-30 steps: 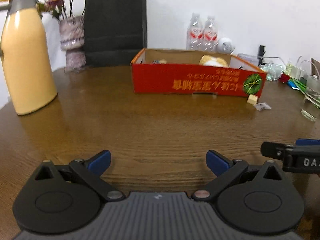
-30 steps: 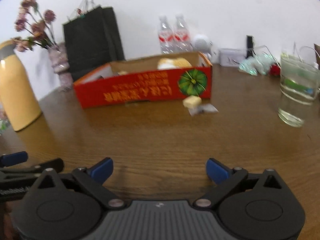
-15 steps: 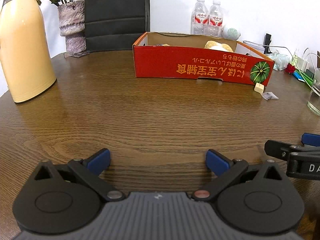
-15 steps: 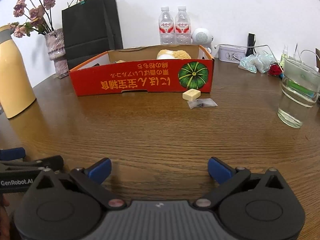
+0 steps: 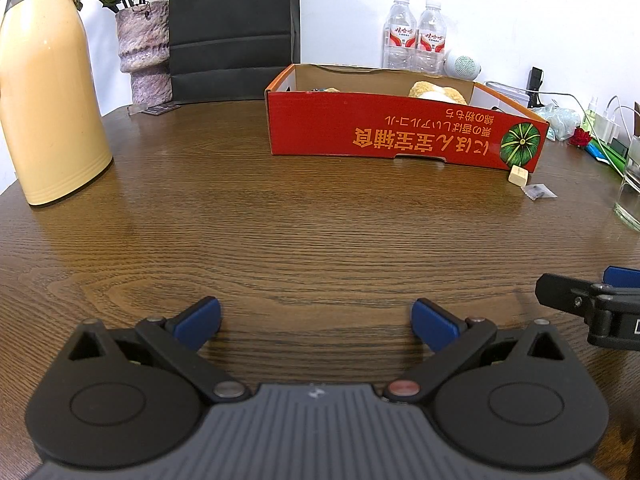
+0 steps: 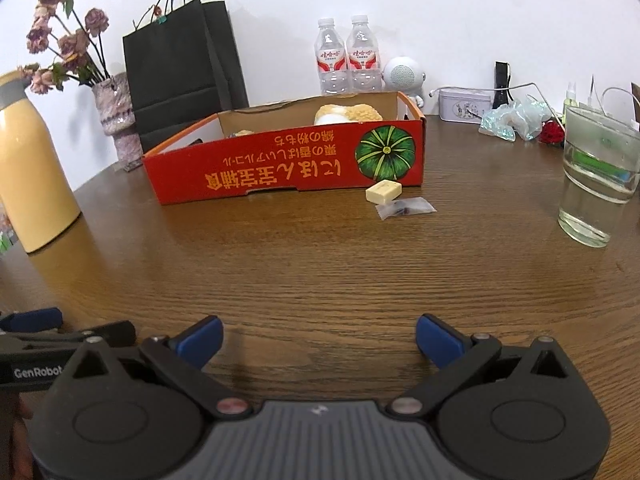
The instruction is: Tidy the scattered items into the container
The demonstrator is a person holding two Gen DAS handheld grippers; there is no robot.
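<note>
A red cardboard box (image 5: 400,132) (image 6: 280,164) stands at the back of the brown table, with a plush toy (image 5: 434,92) (image 6: 348,113) and other small things inside. Just outside its right front corner lie a pale cream block (image 5: 518,175) (image 6: 383,191) and a small clear plastic packet (image 5: 539,191) (image 6: 405,209). My left gripper (image 5: 316,322) is open and empty near the table's front edge. To its right, my right gripper (image 6: 318,338) is open and empty too, far short of the block.
A yellow thermos (image 5: 48,92) (image 6: 28,168) stands at the left, with a vase of dried flowers (image 5: 142,48) (image 6: 114,116) and a black paper bag (image 6: 180,68) behind. A glass of water (image 6: 596,176) is at the right. Two water bottles (image 6: 348,56) and clutter line the wall.
Both cameras have tilted down and steadied, so the box now sits lower in view. Both grippers stay open and empty.
</note>
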